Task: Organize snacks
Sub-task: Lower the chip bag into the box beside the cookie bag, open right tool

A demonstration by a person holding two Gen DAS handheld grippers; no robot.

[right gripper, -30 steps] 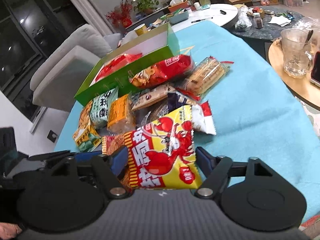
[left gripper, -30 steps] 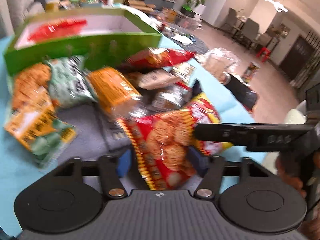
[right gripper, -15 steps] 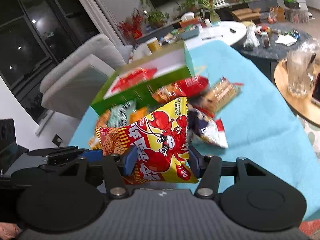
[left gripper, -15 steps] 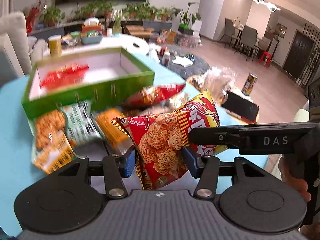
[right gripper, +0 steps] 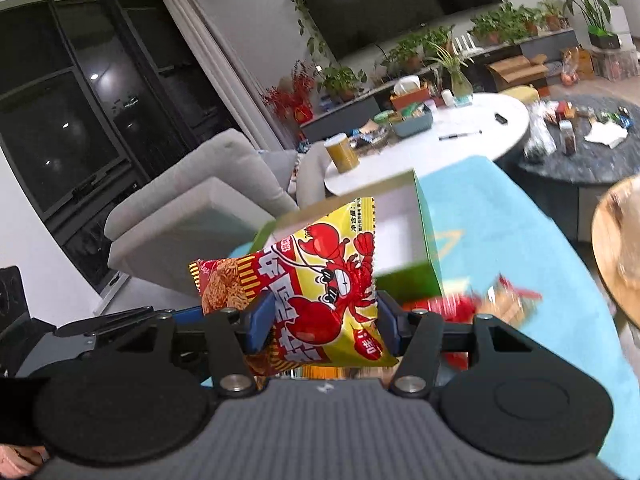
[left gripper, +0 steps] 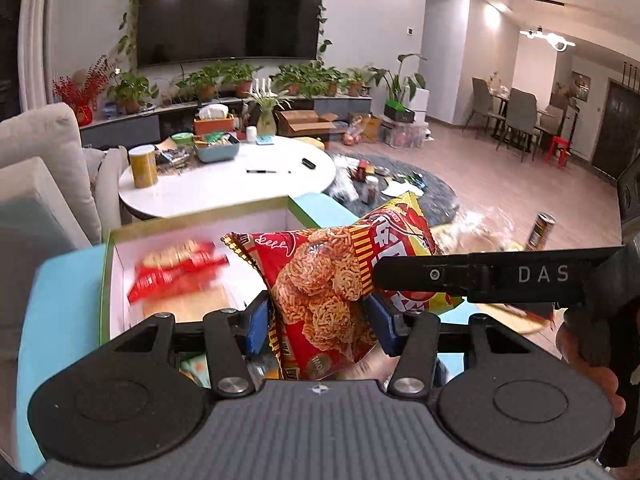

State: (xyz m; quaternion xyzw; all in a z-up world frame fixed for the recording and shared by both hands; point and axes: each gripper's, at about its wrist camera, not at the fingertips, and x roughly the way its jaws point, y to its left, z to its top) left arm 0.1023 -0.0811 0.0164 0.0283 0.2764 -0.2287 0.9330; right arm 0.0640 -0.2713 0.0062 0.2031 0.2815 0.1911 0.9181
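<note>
A red and yellow snack bag [left gripper: 320, 276] with a lobster picture [right gripper: 332, 276] hangs in the air, held from two sides. My left gripper [left gripper: 320, 322] is shut on its red end. My right gripper [right gripper: 322, 326] is shut on its yellow end; one of its black fingers [left gripper: 440, 274] reaches across the bag from the right. The left gripper [right gripper: 120, 316] shows at the left of the right wrist view. Just beyond the bag stands an open green box [left gripper: 105, 292] with a white inside [right gripper: 408, 280]. A red packet [left gripper: 176, 276] lies in it.
The box stands on a turquoise table cover [right gripper: 520, 248]. Blurred loose snacks [right gripper: 480, 304] lie under my right gripper. A white round table [left gripper: 224, 184] with a yellow can [left gripper: 143, 166] stands behind, a grey sofa [right gripper: 192, 208] to the left, a wooden side table [right gripper: 616, 260] to the right.
Both grippers have risen together and lifted the lobster bag off the snack pile toward the green box. The right jaws closed in on the bag. The pile has dropped out of view.
</note>
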